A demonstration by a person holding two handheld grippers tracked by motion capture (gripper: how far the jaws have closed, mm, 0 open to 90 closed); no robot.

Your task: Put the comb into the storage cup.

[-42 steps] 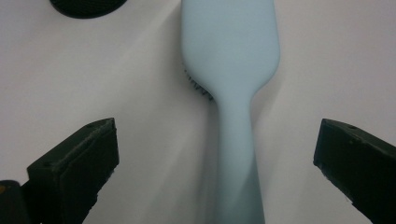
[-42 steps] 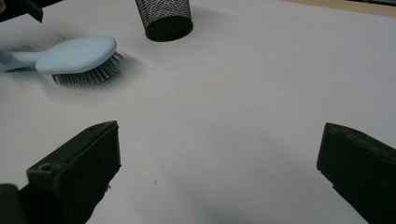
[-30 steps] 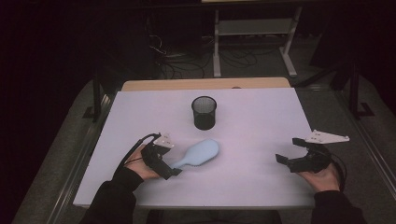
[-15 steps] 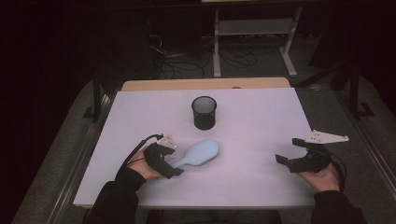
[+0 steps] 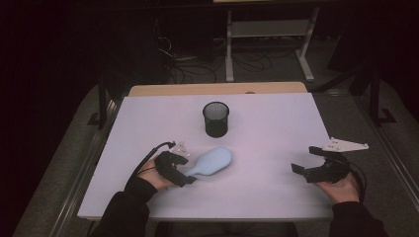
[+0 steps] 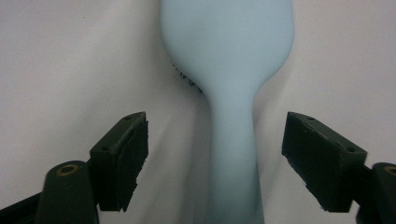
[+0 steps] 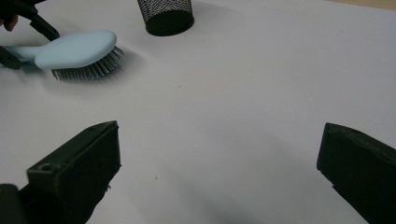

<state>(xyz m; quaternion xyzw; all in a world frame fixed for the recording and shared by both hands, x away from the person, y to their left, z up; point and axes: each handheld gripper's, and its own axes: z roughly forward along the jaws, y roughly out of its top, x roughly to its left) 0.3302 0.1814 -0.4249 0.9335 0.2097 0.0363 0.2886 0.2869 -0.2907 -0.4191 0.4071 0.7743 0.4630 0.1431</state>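
Since the earlier frames, the left tongs (image 5: pixel 190 174) have been closing their jaws around the handle of the pale blue hairbrush (image 5: pixel 213 161), while both hands and the brush have kept their places. From the left gripper view, the handle of the hairbrush (image 6: pixel 233 154) runs straight up the middle between the two black pads (image 6: pixel 126 154), with a clear gap of white tabletop on either side; the pads do not touch it, so nothing is gripped.

That brush lies flat on the white tabletop (image 5: pixel 257 118), a little left of centre and towards the person's side, its broad head pointing up and to the right, its handle pointing down and left into the left tongs. Seen from the right gripper view, the hairbrush (image 7: pixel 77 49) rests bristles down, the dark bristles fanning out beneath the head.

Beyond the brush head, near the middle of the tabletop, stands a black mesh cup (image 5: pixel 216 119), upright and apart from the brush.

Well off to the right, near the tabletop's right edge, the right tongs (image 5: pixel 309 160) are held in the person's hand with their jaws spread wide and nothing between them; the right gripper view shows bare tabletop between the two pads (image 7: pixel 81 161). A grey three-cornered plate sits on top of these tongs.
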